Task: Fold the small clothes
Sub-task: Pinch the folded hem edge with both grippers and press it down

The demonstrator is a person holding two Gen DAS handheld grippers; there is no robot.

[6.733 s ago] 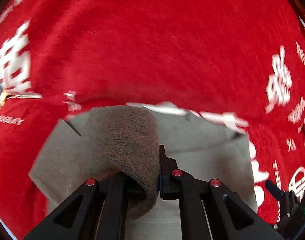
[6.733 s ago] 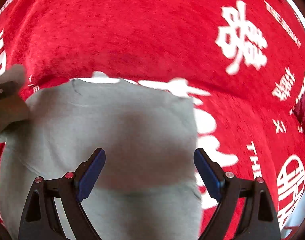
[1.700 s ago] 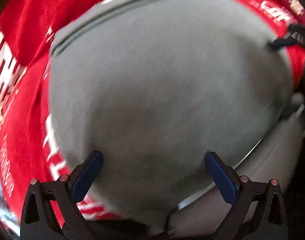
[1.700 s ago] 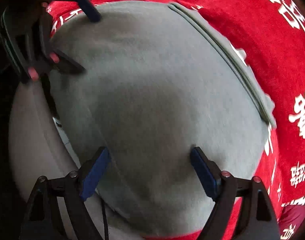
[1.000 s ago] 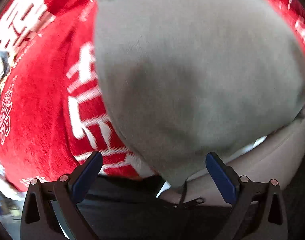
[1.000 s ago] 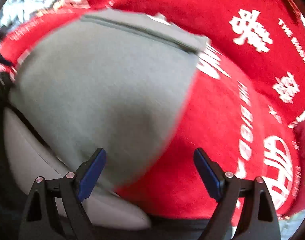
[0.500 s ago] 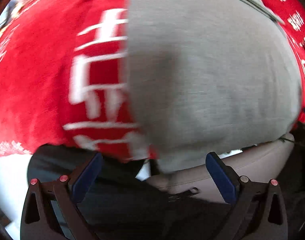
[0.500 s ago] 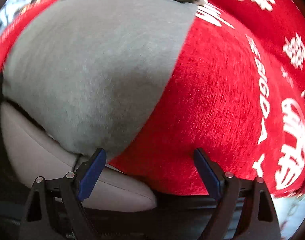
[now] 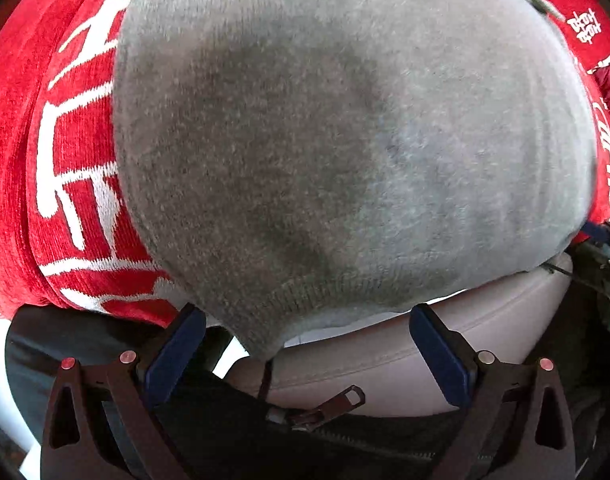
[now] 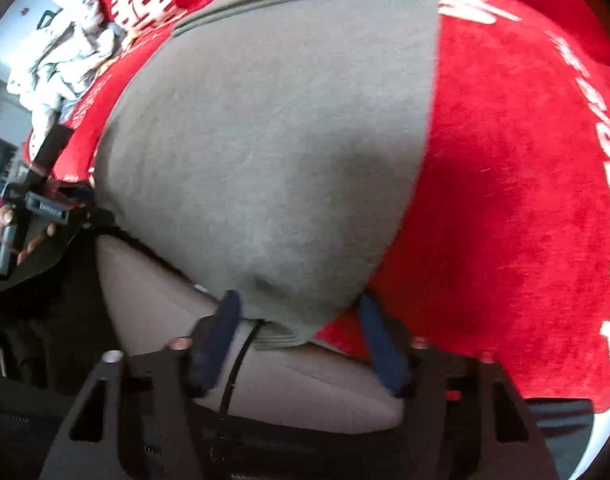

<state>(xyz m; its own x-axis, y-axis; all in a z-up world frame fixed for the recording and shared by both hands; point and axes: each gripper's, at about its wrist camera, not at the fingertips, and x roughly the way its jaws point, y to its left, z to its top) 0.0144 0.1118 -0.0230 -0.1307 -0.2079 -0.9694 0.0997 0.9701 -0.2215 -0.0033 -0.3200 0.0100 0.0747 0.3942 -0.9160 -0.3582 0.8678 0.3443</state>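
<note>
The grey garment [image 9: 345, 140] is seen lying folded on the red cloth [image 9: 65, 140] with white lettering, its near edge hanging over the front edge of the surface. The left gripper [image 9: 305, 344] is held with its fingers [image 9: 173, 348] spread wide, one either side of the garment's near left corner, with no contact seen. The right gripper [image 10: 301, 328] has its fingers [image 10: 221, 328] part-way in, having just been closing, around the near right corner; the pads are not seen pressing on it.

sweater [image 10: 265, 152] lies flat on the blanket [image 10: 525, 180], near corner hanging over the edge – clothes pile [image 10: 61, 60] at far left, left claw [image 10: 65, 204] beside sweater's left edge
</note>
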